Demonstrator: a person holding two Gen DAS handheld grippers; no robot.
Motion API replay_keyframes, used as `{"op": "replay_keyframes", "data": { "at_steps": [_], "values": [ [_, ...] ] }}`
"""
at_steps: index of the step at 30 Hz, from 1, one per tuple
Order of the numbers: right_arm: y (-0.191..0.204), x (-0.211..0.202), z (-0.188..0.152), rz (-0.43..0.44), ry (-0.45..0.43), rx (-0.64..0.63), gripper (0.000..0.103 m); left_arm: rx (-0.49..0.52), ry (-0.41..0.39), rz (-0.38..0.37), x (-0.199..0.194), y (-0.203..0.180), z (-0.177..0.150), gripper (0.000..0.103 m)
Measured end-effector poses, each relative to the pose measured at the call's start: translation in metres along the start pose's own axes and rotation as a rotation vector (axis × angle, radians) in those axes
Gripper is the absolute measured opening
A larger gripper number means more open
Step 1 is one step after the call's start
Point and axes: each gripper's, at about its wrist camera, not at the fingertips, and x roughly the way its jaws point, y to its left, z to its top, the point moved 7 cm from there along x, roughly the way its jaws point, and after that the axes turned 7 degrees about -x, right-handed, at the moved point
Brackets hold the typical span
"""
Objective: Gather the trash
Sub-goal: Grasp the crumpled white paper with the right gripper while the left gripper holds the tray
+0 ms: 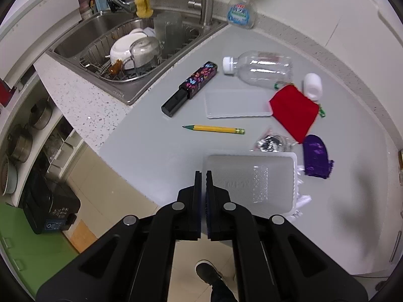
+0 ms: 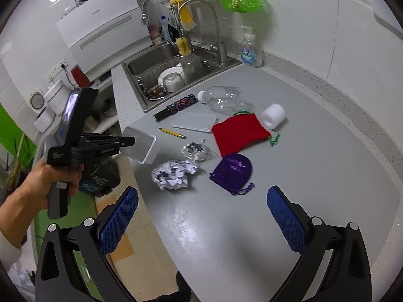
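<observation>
Blue-padded right gripper hangs spread over the grey counter near crumpled paper, while the left gripper apparently pinches a translucent plastic container by its rim.

Left gripper: matte black plastic, two flat angular fingers on hinged black link arms, each pivot capped with a round silver screw head. Seen from the right wrist, it has a black pistol-style handle carrying a small white label, faint white lettering on its side, and a phone-like screen mounted on top. Right gripper: the same black frame, with blue textured pads. The person wears a white sleeve and a dark shoe.
</observation>
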Motion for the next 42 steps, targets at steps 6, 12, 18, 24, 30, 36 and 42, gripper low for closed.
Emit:
{"op": "replay_keyframes", "data": {
  "at_steps": [6, 12, 18, 24, 30, 36, 42],
  "values": [
    [0.014, 0.012, 0.003, -0.026, 0.005, -0.053, 0.098, -0.007, -0.037, -0.001, -0.03, 0.001, -0.015, 0.002],
    [0.027, 0.042, 0.006, -0.041, 0.039, -0.101, 0.098, -0.024, -0.049, 0.01, -0.047, 0.011, -0.035, 0.002],
    [0.044, 0.08, 0.004, -0.016, 0.099, -0.136, 0.098, -0.053, -0.054, 0.01, -0.063, 0.026, -0.053, 0.002],
    [0.052, 0.109, 0.003, -0.016, 0.141, -0.131, 0.098, -0.07, -0.049, 0.014, -0.069, 0.037, -0.065, 0.002],
    [0.06, 0.131, 0.004, -0.002, 0.184, -0.138, 0.098, -0.087, -0.044, 0.015, -0.072, 0.046, -0.072, 0.002],
    [0.07, 0.152, 0.002, 0.008, 0.232, -0.15, 0.097, -0.099, -0.037, 0.014, -0.071, 0.054, -0.077, 0.002],
    [0.071, 0.17, -0.007, -0.008, 0.293, -0.175, 0.053, -0.116, -0.03, 0.008, -0.071, 0.061, -0.082, 0.002]
  ]
}}
